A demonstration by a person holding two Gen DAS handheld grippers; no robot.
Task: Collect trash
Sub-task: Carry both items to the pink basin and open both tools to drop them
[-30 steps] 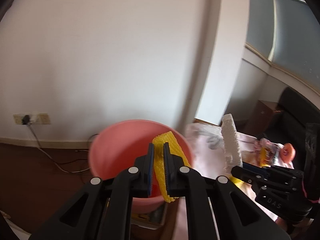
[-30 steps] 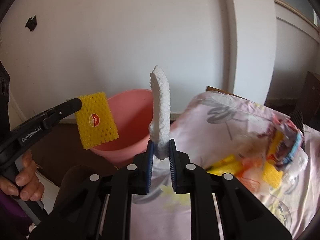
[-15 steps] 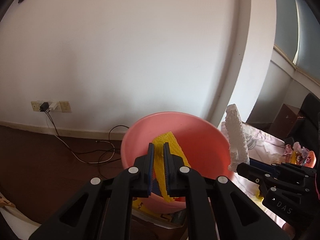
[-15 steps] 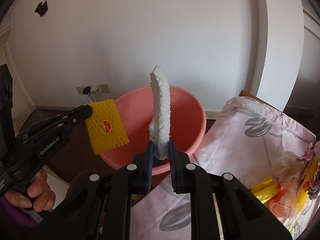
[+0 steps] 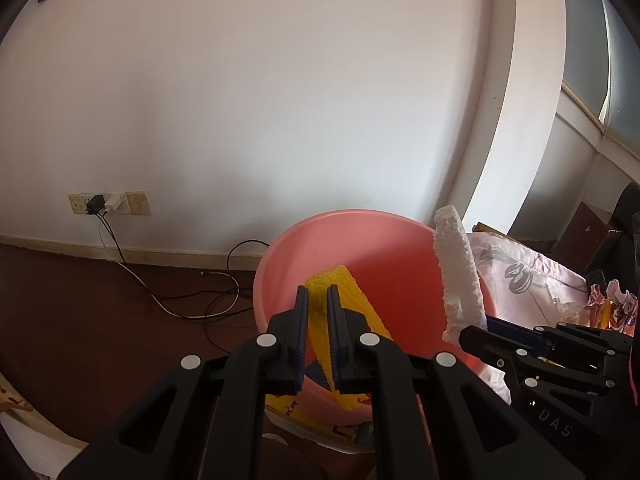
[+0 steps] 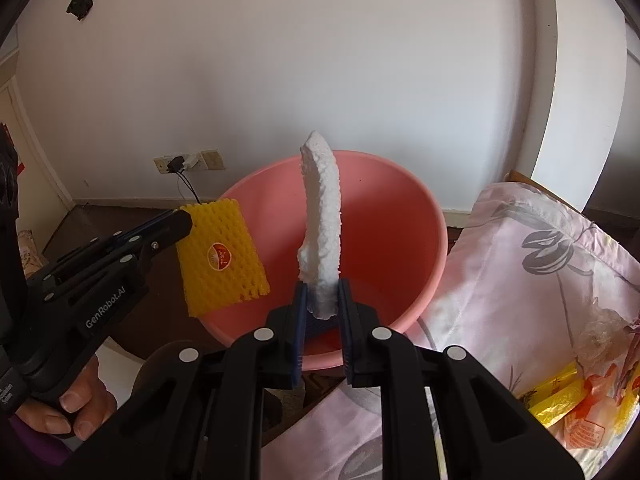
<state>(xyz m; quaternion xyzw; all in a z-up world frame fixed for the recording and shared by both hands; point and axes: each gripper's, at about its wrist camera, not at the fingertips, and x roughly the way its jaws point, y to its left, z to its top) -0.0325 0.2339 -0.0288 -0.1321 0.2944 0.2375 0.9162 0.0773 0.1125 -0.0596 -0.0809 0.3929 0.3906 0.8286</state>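
My left gripper (image 5: 317,300) is shut on a yellow foam net (image 5: 352,300) with a round label; the net also shows in the right wrist view (image 6: 222,256). It hangs at the near left rim of a pink plastic basin (image 5: 392,264). My right gripper (image 6: 323,296) is shut on a long white foam piece (image 6: 322,220) that stands upright over the basin (image 6: 384,220). In the left wrist view the white foam (image 5: 458,276) is at the basin's right rim. The basin looks empty inside.
A table with a pink flowered cloth (image 6: 540,264) stands right of the basin, with yellow and orange wrappers (image 6: 580,404) on it. A wall socket (image 5: 108,202) and cables (image 5: 192,300) lie on the dark floor at left. A white wall is behind.
Both grippers have swung left and closer to the basin, each still holding its foam. The basin now fills more of both views and the table has slid right.
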